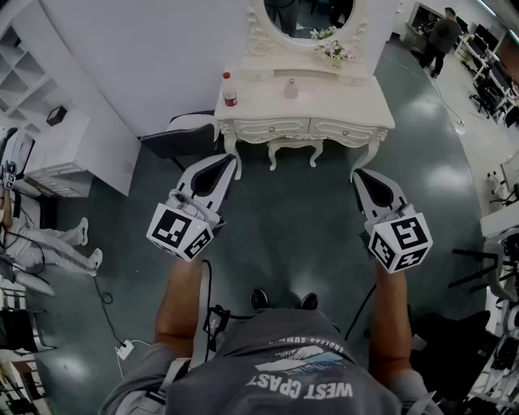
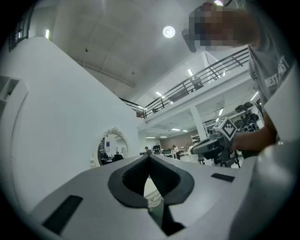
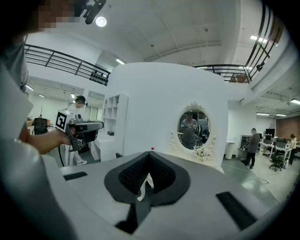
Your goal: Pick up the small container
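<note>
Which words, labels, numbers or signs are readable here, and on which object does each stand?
"WEST COAST": white print on the person's grey T-shirt, upside down in the head view.
Smaller curved line of print beside it: too small to read.
Label on the red-capped small bottle: too small to read.

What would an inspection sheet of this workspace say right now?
Surface: white dressing table, standing against a white wall.
Job's things: small pale container upright mid-table, untouched.
Clutter: red-capped bottle at the table's left end; flowers below the mirror.
Grippers: left gripper and right gripper both shut, empty, held short of the table.
Cables: black cable on the floor at left, near a white plug.
Surroundings: dark chair left of the table; white shelves; a person far off at right.
</note>
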Demonstrator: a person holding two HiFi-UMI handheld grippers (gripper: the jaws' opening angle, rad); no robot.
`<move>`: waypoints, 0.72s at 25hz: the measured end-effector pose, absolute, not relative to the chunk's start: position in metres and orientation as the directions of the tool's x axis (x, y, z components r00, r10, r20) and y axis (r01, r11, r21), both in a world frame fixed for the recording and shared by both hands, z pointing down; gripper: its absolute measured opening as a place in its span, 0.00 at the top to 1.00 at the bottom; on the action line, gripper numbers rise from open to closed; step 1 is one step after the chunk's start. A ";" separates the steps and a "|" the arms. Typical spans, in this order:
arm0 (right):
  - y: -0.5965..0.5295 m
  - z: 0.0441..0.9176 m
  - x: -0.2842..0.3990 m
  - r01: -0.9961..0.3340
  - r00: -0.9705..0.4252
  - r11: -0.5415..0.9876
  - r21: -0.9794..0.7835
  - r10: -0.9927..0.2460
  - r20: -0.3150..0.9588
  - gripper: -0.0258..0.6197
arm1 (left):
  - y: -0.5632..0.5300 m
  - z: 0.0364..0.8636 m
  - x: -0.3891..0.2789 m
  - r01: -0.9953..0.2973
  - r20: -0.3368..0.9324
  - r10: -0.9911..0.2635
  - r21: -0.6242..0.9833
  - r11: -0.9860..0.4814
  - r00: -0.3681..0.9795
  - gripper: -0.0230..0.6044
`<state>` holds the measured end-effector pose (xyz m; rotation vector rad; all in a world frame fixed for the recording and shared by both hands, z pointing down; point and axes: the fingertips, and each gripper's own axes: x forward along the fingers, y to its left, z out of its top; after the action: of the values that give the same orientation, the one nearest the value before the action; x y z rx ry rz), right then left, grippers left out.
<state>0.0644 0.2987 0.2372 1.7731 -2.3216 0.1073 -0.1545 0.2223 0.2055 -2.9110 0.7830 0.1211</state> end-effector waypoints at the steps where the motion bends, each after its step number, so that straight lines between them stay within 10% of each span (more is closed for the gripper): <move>1: 0.298 0.237 0.062 -0.960 -0.247 0.269 0.075 -0.945 0.216 0.92 | 0.221 0.206 -0.157 -0.504 -0.109 -0.494 -0.098 -0.858 0.863 0.94; 18: 0.272 0.233 0.019 -0.965 -0.242 0.256 0.050 -0.950 0.196 0.92 | 0.198 0.207 -0.198 -0.478 -0.124 -0.466 -0.104 -0.872 0.876 0.94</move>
<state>0.0194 0.2720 0.2326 1.8060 -2.3362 0.1198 -0.1977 0.1977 0.2073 -2.9148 0.7364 0.1434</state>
